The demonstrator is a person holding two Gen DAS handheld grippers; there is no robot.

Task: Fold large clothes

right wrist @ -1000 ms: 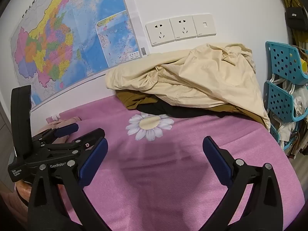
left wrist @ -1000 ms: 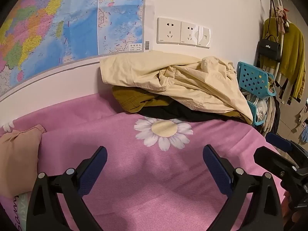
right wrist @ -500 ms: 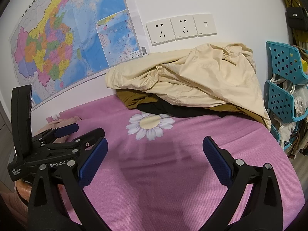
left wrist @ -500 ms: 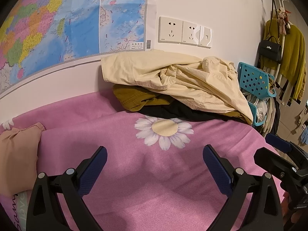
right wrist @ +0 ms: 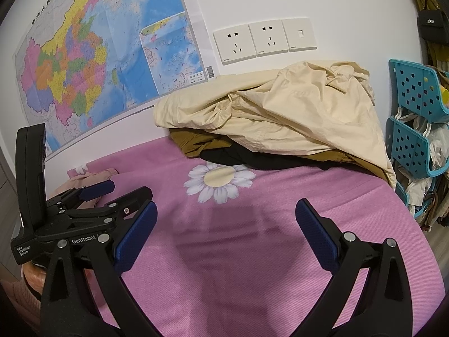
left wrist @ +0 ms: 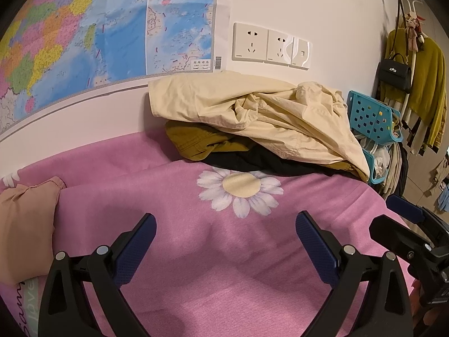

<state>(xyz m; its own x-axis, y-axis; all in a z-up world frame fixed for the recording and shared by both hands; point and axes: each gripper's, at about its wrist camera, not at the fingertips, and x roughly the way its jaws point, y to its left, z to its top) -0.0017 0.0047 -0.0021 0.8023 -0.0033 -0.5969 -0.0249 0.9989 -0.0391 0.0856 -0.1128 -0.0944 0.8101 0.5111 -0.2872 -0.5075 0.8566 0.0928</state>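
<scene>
A crumpled cream garment lies on top of a pile against the wall, over an olive garment and a black one. The pile rests at the far side of a pink bedspread with a daisy print. My left gripper is open and empty above the bedspread, short of the pile. My right gripper is open and empty beside it. The left gripper also shows in the right wrist view.
A peach folded garment lies at the left of the bed. A wall map and sockets are behind the pile. Teal plastic baskets stand at the bed's right. A coat rack with a black bag is further right.
Both grippers have moved slightly forward toward the pile. Both remain open and empty.
</scene>
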